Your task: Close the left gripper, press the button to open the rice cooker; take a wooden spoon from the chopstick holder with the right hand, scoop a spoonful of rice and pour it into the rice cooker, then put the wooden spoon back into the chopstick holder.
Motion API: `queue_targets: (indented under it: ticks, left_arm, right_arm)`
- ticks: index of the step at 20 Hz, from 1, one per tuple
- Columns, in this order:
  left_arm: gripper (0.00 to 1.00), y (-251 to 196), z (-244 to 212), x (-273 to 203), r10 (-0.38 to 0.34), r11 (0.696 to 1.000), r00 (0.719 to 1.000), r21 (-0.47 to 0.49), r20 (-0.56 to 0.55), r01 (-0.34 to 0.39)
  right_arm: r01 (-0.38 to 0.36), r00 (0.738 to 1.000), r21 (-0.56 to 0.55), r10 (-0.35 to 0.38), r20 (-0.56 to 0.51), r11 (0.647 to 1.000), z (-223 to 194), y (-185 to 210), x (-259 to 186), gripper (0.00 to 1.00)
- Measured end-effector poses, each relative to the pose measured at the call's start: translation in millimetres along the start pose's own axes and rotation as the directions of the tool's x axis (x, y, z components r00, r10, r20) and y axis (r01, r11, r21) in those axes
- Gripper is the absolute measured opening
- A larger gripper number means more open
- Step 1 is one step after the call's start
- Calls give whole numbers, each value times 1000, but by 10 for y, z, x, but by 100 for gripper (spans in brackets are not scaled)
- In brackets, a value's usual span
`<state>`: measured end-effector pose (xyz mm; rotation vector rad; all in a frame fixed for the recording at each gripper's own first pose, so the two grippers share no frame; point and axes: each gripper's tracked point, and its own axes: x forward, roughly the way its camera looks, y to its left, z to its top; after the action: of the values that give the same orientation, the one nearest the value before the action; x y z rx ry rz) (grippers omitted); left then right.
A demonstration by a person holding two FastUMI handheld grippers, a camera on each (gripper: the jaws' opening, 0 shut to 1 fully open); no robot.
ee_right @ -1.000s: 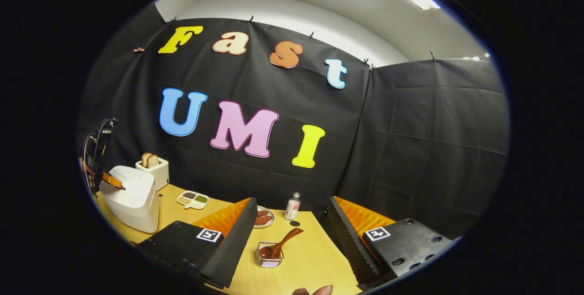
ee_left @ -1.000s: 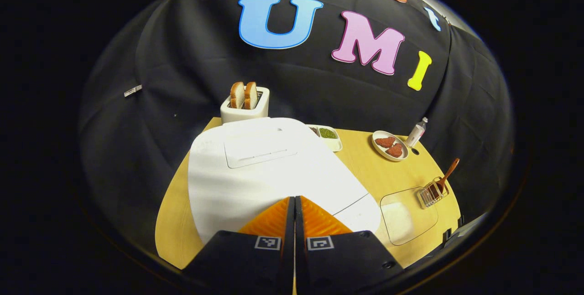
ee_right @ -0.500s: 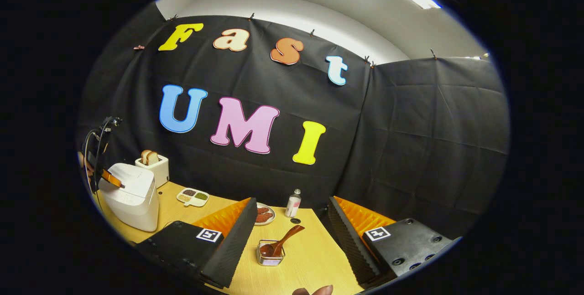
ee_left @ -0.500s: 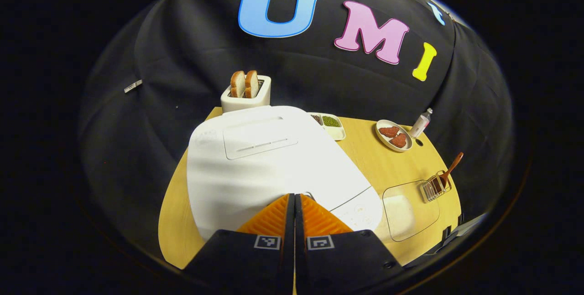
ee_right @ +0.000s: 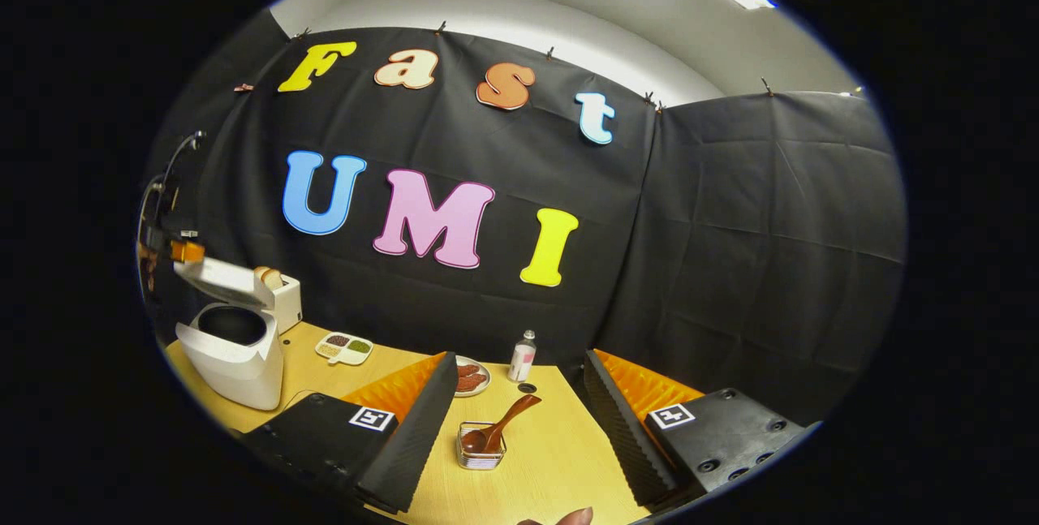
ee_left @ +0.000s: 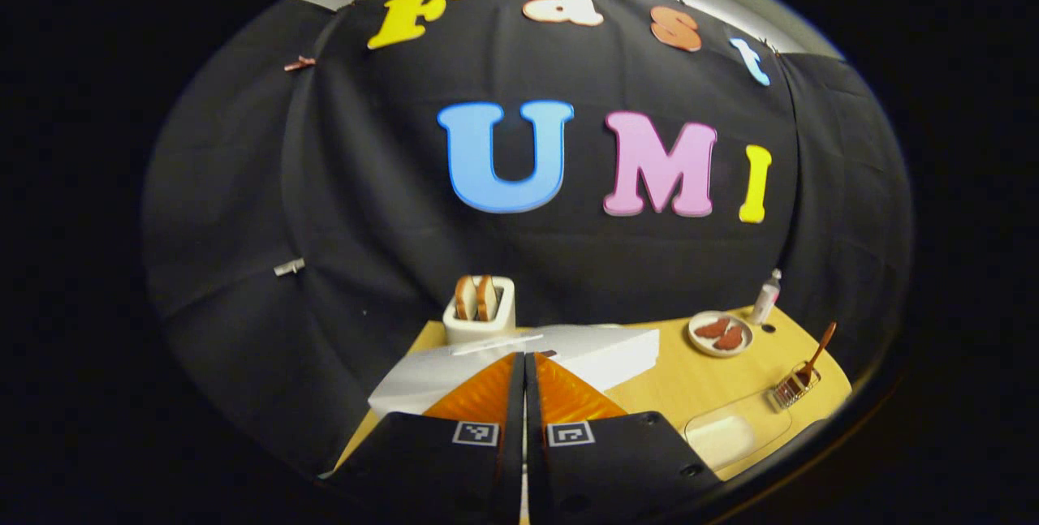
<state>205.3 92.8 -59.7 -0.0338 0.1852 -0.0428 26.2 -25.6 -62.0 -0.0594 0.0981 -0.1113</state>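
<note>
Spoon [ee_right: 497, 429]: one, in chopstick holder [ee_right: 480, 455]; rice cooker [ee_right: 230, 350]: one, open.

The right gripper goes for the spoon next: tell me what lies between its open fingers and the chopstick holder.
Bare tabletop, per the right gripper view: the right gripper is open, and the chopstick holder with the wooden spoon sits just ahead.

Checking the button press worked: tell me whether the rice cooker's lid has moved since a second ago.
Yes. The lid has swung up off the rice cooker, now level with the toaster top.
</note>
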Motion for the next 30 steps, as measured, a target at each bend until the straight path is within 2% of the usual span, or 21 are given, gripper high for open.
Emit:
queue_targets:
  ticks: [2, 4, 5, 6, 7, 8, 9, 10, 13, 15, 18, 21, 24, 29, 30]
  left_arm:
    - [9, 19, 183, -139, 31, 999, 998, -24, 63, -29]
    - [20, 24, 290, -279, 59, 998, 992, -20, 110, -58]
    - [32, -9, 330, -363, 64, 998, 989, -14, 130, -62]
    - [39, -83, 355, -445, 62, 998, 987, -6, 147, -62]
    - [65, -149, 380, -533, 61, 998, 985, 4, 160, -63]
    - [74, -210, 366, -613, 67, 997, 984, 12, 164, -70]
    - [87, -272, 351, -691, 74, 997, 984, 19, 163, -78]
    - [92, -372, 299, -764, 77, 996, 984, 23, 158, -82]
    - [95, -679, 209, -1002, 77, 996, 986, 32, 149, -83]
    - [95, -888, 163, -1144, 73, 997, 987, 24, 140, -77]
    - [95, -1154, 15, -1336, 83, 997, 991, -1, 103, -83]
    - [95, -1337, -122, -1492, 89, 996, 994, -19, 66, -88]
    - [95, -1387, -257, -1592, 120, 993, 992, -6, 25, -120]
    - [95, -1438, -368, -1682, 170, 985, 985, -20, -15, -170]
    - [95, -1440, -412, -1695, 178, 984, 984, -27, -24, -179]
  right_arm:
    - [-20, 1000, 16, 20, -20, 1000, -90, 0, 53, 98]
    - [-58, 997, 36, 59, -47, 998, -218, 8, 132, 98]
    - [-72, 996, 46, 75, -57, 996, -279, -13, 184, 98]
    - [-85, 994, 55, 88, -65, 995, -354, -43, 245, 98]
    - [-97, 992, 67, 102, -75, 993, -429, -68, 319, 98]
    - [-114, 989, 78, 120, -88, 990, -542, -84, 402, 98]
    - [-131, 984, 88, 140, -107, 987, -675, -95, 487, 98]
    - [-150, 978, 104, 163, -130, 983, -820, -101, 581, 98]
    - [-204, 952, 175, 237, -195, 963, -1267, -105, 873, 98]
    - [-247, 922, 256, 308, -234, 934, -1526, -49, 1039, 98]
    - [-278, 882, 339, 378, -281, 899, -1922, 31, 1290, 90]
    - [-280, 857, 370, 405, -320, 886, -2252, 77, 1531, 78]
    - [-298, 826, 413, 450, -340, 860, -2502, 190, 1686, 79]
    - [-325, 804, 441, 490, -337, 837, -2723, 339, 1904, 79]
    - [-325, 803, 438, 490, -340, 838, -2756, 361, 1941, 70]
